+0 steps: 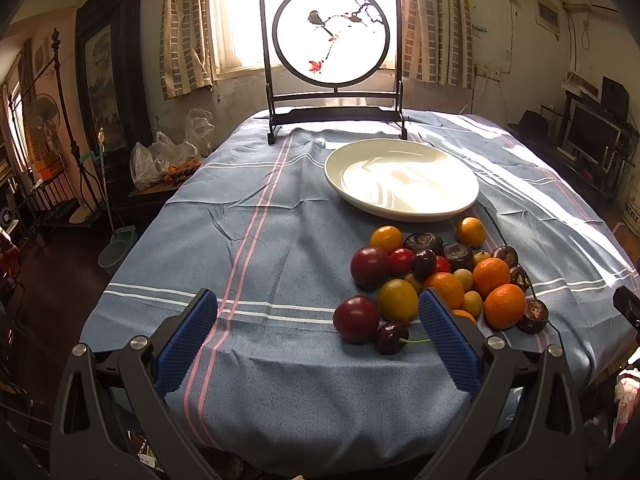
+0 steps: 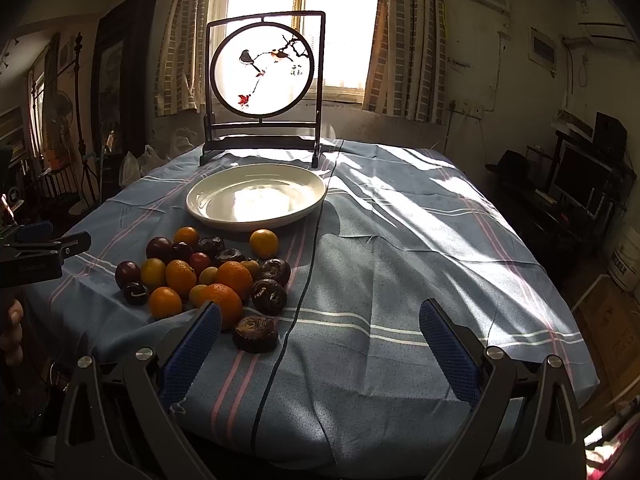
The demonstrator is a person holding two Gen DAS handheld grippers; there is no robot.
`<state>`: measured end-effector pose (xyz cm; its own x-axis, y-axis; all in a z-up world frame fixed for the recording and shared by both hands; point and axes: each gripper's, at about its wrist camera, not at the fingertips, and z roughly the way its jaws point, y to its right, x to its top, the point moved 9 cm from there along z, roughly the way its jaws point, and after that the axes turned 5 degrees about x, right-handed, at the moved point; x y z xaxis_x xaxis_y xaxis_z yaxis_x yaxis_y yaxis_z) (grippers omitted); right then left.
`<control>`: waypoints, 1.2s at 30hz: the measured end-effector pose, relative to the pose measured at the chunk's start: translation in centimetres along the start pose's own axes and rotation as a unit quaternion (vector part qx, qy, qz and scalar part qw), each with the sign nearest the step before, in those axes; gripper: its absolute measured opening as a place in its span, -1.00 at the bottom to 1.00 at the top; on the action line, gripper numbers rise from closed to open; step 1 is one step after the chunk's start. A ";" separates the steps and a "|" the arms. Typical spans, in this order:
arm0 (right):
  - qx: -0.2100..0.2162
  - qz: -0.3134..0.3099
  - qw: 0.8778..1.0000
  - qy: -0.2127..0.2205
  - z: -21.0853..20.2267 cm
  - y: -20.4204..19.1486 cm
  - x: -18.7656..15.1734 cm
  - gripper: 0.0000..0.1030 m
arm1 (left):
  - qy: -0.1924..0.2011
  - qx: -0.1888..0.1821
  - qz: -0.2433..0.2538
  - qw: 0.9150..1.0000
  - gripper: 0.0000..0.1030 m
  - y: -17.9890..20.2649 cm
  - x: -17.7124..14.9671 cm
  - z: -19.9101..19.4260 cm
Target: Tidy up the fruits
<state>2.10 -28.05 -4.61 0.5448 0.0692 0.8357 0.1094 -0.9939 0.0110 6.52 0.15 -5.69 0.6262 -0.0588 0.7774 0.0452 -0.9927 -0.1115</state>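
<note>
A heap of fruit [image 1: 440, 276] lies on the blue striped tablecloth: oranges, yellow kumquats, dark red plums, cherries and dark brown water chestnuts. Behind it stands an empty white plate [image 1: 401, 179] [image 2: 256, 197]. My left gripper [image 1: 318, 312] is open above the near edge, its right finger beside a yellow fruit [image 1: 398, 301], with a plum [image 1: 356, 319] and a cherry [image 1: 391, 337] between the fingers' lines. My right gripper [image 2: 320, 320] is open to the right of the same heap [image 2: 208, 272], its left finger next to an orange [image 2: 224, 303] and a water chestnut [image 2: 255, 334].
A dark framed round screen with a painted bird [image 1: 333, 56] [image 2: 263, 80] stands at the table's far edge before a bright window. A thin black cable [image 2: 304, 280] runs across the cloth. Plastic bags [image 1: 164, 160] sit on a side table to the left. The left gripper's body [image 2: 36, 258] shows at the right wrist view's left edge.
</note>
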 end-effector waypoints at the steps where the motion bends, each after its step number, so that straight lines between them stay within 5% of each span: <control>1: 0.000 0.000 1.000 0.001 0.0 0.0 0.0 0.93 | 0.000 0.000 0.000 1.000 0.91 0.0 0.0 0.0; 36: 0.002 -0.002 1.000 -0.002 0.4 -0.4 -0.4 0.93 | -0.007 0.001 -0.002 1.000 0.91 0.1 -0.8 0.7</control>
<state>2.12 -27.60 -5.16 0.5485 0.0730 0.8329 0.1153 -0.9933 0.0112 6.56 0.14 -6.76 0.6376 -0.0540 0.7685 0.0489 -0.9927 -0.1104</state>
